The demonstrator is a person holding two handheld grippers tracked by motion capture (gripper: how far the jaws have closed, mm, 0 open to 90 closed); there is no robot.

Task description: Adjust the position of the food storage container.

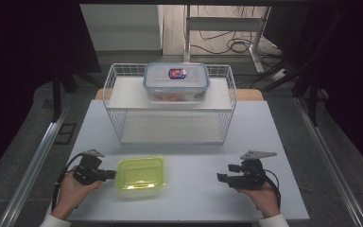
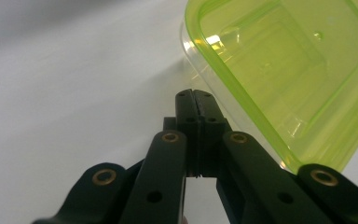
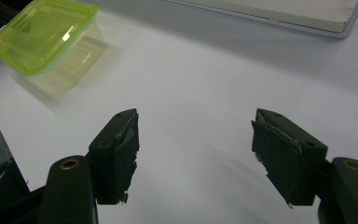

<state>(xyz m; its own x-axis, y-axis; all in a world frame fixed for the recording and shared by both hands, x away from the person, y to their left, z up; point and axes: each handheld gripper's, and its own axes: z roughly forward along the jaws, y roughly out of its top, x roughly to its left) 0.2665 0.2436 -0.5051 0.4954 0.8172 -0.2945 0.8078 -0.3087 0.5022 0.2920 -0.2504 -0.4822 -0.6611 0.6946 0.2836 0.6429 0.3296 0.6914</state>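
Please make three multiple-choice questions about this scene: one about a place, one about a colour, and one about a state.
1. Where does the clear box with the blue lid stand?
A. on the upper shelf of the wire rack
B. on the table in front of the rack
C. on the floor

2. What colour is the lid of the container by the left gripper?
A. red
B. yellow-green
C. black

3. How do the jaws of the right gripper stand?
A. shut on the container
B. shut on nothing
C. open, with nothing between them

Answers: 1 A, the high view shows it on the shelf; 2 B, all views show it; 3 C, bare table lies between them.
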